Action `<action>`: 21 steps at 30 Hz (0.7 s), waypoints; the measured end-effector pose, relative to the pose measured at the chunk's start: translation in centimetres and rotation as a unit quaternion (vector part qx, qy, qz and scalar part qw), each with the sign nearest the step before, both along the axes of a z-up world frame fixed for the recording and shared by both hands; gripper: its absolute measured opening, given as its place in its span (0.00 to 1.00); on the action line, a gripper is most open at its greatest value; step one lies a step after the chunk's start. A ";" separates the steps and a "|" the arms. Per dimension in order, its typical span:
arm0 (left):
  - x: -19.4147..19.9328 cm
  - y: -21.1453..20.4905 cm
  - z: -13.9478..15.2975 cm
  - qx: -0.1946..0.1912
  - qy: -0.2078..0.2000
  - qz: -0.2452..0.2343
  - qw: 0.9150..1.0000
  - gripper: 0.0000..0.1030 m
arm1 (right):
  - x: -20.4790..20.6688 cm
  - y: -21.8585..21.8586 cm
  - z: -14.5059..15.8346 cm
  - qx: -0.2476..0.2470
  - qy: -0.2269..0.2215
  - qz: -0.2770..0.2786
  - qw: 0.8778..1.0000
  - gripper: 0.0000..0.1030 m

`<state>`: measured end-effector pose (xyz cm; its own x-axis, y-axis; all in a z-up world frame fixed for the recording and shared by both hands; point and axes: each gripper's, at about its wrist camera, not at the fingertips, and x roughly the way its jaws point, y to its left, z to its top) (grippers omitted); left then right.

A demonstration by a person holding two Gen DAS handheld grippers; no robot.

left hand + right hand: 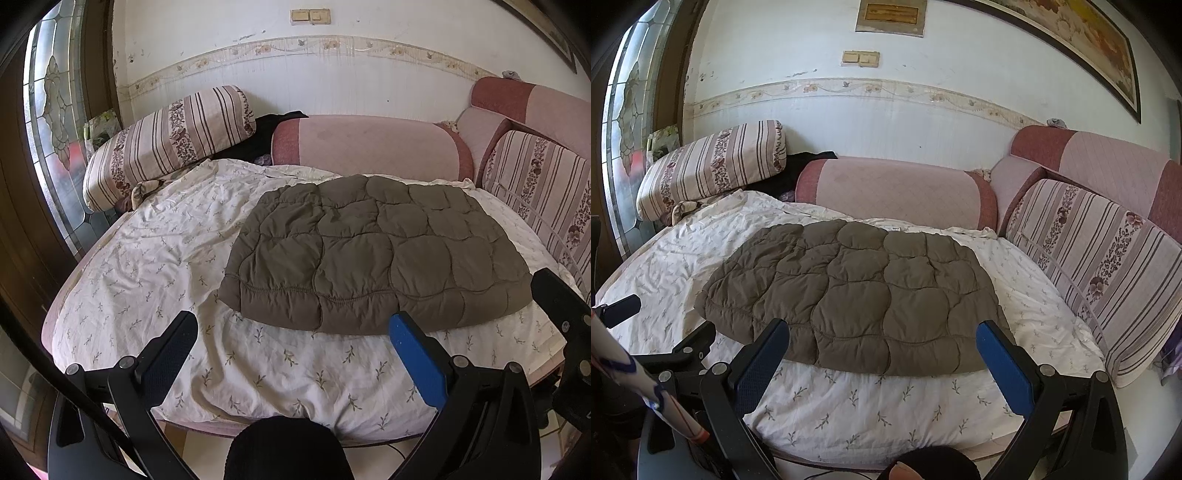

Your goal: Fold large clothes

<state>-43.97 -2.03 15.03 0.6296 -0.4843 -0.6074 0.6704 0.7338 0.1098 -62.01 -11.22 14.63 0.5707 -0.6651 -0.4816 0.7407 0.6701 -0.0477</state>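
The quilted jacket (pixel 373 254) lay flat mid-bed on the floral sheet (pixel 155 258): puffy, soft, probably light and slippery, so you would have wanted its stitched near hem. Your left gripper (pixel 295 347) and right gripper (pixel 882 350) hovered spread, empty. Open sheet lay leftward; striped cushion (pixel 1108 266) crowded the right.

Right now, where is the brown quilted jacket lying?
The brown quilted jacket lies flat on the floral sheet, right of centre in the left wrist view, its far edge toward the pink bolster; both grippers are open short of its near hem.
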 end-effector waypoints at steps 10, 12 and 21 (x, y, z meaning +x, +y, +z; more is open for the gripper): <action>-1.1 1.2 1.5 -0.018 -0.007 -0.002 1.000 1.00 | -0.9 1.5 1.2 -0.018 -0.004 0.001 1.000 1.00; -1.4 1.5 1.8 -0.023 -0.011 -0.002 1.000 1.00 | -1.1 2.0 1.5 -0.022 -0.006 0.001 1.000 1.00; -2.7 3.4 3.4 -0.047 -0.024 0.002 0.999 1.00 | -2.1 4.1 2.9 -0.043 -0.017 0.003 0.999 1.00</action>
<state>-46.65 1.36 18.47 0.6586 -0.5358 -0.5283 0.6631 0.7451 0.0711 -64.12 -7.14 17.53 0.5901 -0.6993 -0.4033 0.7383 0.6696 -0.0809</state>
